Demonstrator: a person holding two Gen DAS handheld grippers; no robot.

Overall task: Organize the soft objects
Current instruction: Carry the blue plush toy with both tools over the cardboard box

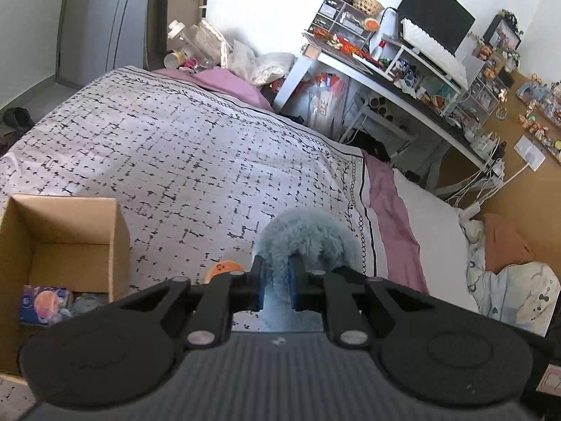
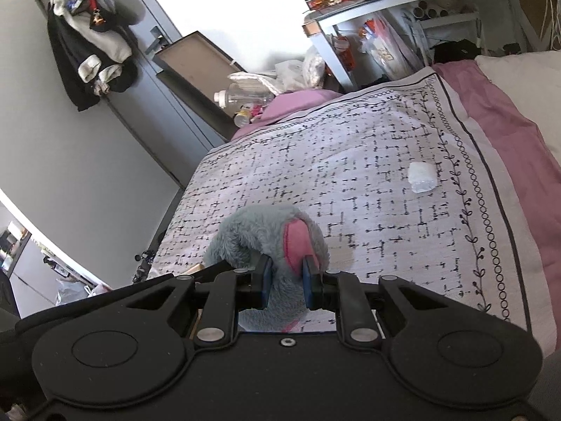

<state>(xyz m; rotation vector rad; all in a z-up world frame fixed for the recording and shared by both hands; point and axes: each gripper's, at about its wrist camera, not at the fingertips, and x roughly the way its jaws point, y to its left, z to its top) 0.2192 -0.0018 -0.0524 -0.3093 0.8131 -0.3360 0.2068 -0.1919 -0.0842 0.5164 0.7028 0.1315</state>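
Observation:
My left gripper [image 1: 277, 280] is shut on a fluffy grey-blue plush toy [image 1: 305, 238], held above the patterned bed cover [image 1: 175, 140]. My right gripper [image 2: 285, 280] is shut on the same grey plush toy [image 2: 256, 235], pinching it by a pink patch [image 2: 296, 245]. An open cardboard box [image 1: 63, 231] stands at the left in the left wrist view, with a soft printed packet [image 1: 44, 303] inside. An orange soft toy [image 1: 224, 268] lies on the bed between the box and my left gripper. A small white soft packet [image 2: 422, 177] lies on the bed cover ahead of my right gripper.
A cluttered desk [image 1: 403, 80] with a monitor [image 1: 434, 14] stands beside the bed. Pink sheet [image 1: 392, 217] and pillows [image 1: 508, 287] lie at the right. A door with hanging clothes [image 2: 91, 49] and a bedside stand with bottles [image 2: 242, 98] are beyond the bed.

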